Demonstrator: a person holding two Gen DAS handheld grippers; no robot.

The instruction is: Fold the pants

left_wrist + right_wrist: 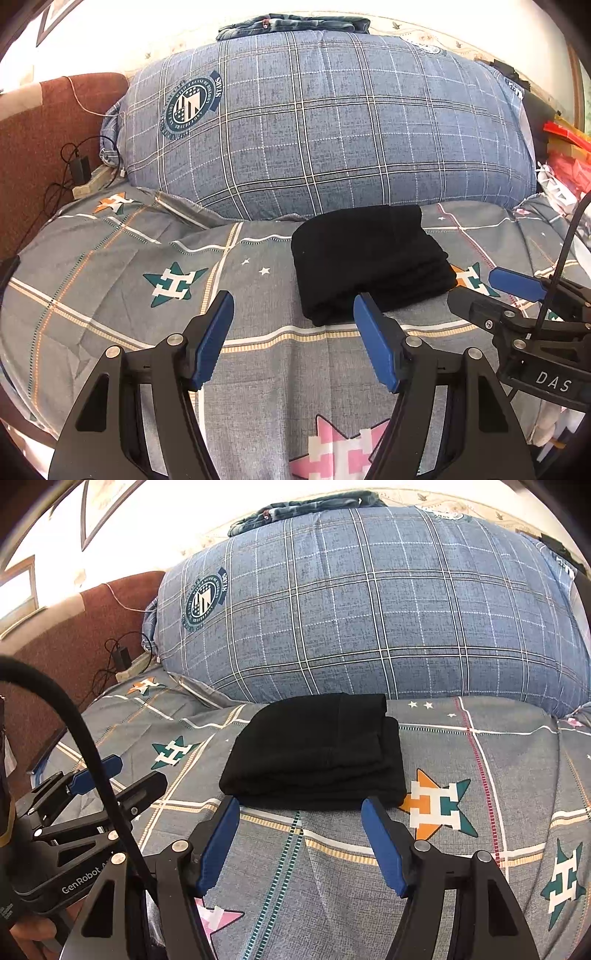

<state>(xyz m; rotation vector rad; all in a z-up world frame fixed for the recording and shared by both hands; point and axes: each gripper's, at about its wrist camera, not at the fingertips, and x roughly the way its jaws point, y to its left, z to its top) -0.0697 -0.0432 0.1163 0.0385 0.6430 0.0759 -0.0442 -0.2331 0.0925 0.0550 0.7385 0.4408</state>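
The black pants [371, 260] lie folded in a compact stack on the grey star-print bed cover [147, 302]. They also show in the right wrist view [317, 753], straight ahead. My left gripper [293, 306] is open and empty, just in front of the stack and a little to its left. My right gripper [299, 808] is open and empty, its fingertips close to the stack's near edge. The right gripper [495, 291] shows at the right of the left wrist view. The left gripper [122, 775] shows at the left of the right wrist view.
A big blue plaid pillow [325, 125] stands right behind the pants, with folded dark clothes [295, 24] on top. A brown headboard [40, 140] and a charger with cables [79, 166] are at the left. Red and white clutter [565, 162] lies at the right.
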